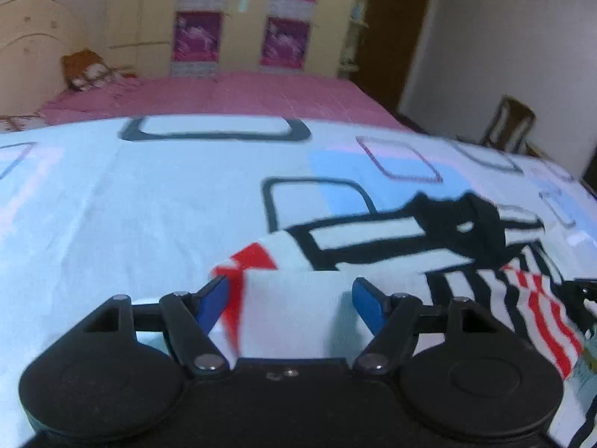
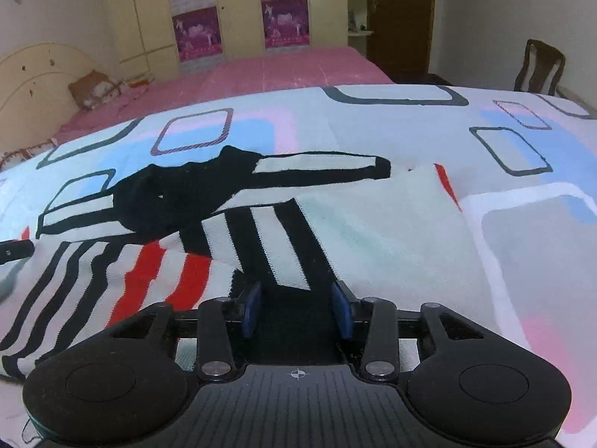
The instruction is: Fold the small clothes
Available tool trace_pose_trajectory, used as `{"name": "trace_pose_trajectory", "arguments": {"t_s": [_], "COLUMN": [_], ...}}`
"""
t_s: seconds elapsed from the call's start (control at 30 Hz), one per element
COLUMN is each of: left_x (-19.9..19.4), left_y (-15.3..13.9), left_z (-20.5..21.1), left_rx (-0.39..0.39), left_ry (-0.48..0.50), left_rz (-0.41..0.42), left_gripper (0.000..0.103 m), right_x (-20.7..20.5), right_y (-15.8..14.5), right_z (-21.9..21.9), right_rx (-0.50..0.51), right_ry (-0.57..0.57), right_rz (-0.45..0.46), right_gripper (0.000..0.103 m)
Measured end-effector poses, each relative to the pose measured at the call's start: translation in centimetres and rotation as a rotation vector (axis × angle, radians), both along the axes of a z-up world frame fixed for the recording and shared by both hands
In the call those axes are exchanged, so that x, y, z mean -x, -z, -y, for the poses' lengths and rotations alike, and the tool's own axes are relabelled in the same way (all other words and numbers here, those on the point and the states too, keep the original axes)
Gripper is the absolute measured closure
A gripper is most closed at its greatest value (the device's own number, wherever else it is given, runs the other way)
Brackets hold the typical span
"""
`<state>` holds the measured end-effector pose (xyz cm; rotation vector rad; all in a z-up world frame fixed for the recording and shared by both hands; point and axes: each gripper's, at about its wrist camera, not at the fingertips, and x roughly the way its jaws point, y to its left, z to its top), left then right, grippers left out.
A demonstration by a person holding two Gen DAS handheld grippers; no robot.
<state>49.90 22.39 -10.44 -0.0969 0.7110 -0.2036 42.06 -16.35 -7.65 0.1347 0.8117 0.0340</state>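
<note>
I see a bedroom at home: a big bed (image 2: 283, 67) with pink sheet, and far off a tall wardrobe (image 2: 238, 7).

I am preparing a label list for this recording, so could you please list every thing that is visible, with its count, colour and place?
striped garment: 1, white with black and red stripes and a black collar, spread on the patterned sheet
patterned sheet: 1, white with blue, pink and dark squares, over the near bed
pink bedspread: 1, pink, behind the sheet
headboard: 1, cream, far left
cushion: 1, brown, near the headboard
wardrobe: 1, cream with magenta panels, back wall
chair: 1, dark wood, right
left hand-held gripper: 1, black with blue pads, open at the garment's edge
right hand-held gripper: 1, black with blue pads, open at the garment's edge
</note>
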Motion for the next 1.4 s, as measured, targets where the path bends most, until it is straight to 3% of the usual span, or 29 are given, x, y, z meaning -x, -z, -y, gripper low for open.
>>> {"name": "trace_pose_trajectory", "arguments": {"t_s": [0.2,0.3,0.33,0.4,0.47,0.57,0.63,0.73,0.77,0.83,0.93,1.07,1.2,1.4], "left_x": [5.8,7.5,7.6,7.0,7.8,9.0,9.6,9.5,9.8,9.9,9.9,9.9,9.9,9.9], "left_y": [-2.1,-2.1,-1.4,0.7,0.8,-0.4,-0.7,0.8,0.9,0.9,0.7,0.5,0.6,0.8], "left_z": [1.0,4.3,5.3,6.2,7.0,6.9,6.8,6.9,7.0,6.7,5.9,5.4,5.4,7.0], "left_rx": [0.072,0.009,-0.023,-0.076,-0.134,-0.111,-0.089,-0.1,-0.1,-0.085,-0.034,-0.037,-0.053,-0.167], "left_ry": [-0.003,0.042,0.058,0.064,0.077,0.081,0.063,0.06,0.061,0.06,0.05,0.057,0.064,0.081], "left_rz": [0.07,0.107,0.084,-0.02,0.021,0.065,0.076,-0.002,0.014,0.015,0.009,0.001,-0.002,-0.014], "left_gripper": [0.031,0.031,0.03,0.031,0.031,0.031,0.03,0.03,0.03,0.03,0.03,0.031,0.031,0.03], "right_x": [3.1,3.3,3.5,3.7,3.7,4.5,4.2,3.9,3.8,3.9,4.4,5.4,5.4,5.6], "right_y": [-1.3,-0.2,0.3,0.6,-0.1,-1.1,-0.6,0.4,0.2,-0.3,-0.3,-1.3,-0.2,-0.3], "right_z": [2.2,1.7,1.5,1.3,1.4,1.8,1.9,1.6,1.5,1.4,1.0,1.2,1.3,1.7], "right_rx": [-0.071,-0.043,-0.019,-0.016,-0.019,-0.035,-0.05,-0.046,-0.043,-0.075,-0.051,-0.075,-0.082,-0.088], "right_ry": [-0.011,-0.05,-0.052,-0.05,-0.05,-0.054,-0.049,-0.069,-0.073,-0.112,-0.143,-0.137,-0.137,-0.148], "right_rz": [0.074,0.016,-0.018,-0.003,-0.014,0.026,-0.006,-0.04,-0.051,-0.067,-0.056,-0.023,-0.069,-0.055], "right_gripper": [0.063,0.063,0.063,0.063,0.063,0.063,0.063,0.063,0.063,0.079,0.09,0.092,0.092,0.09]}}
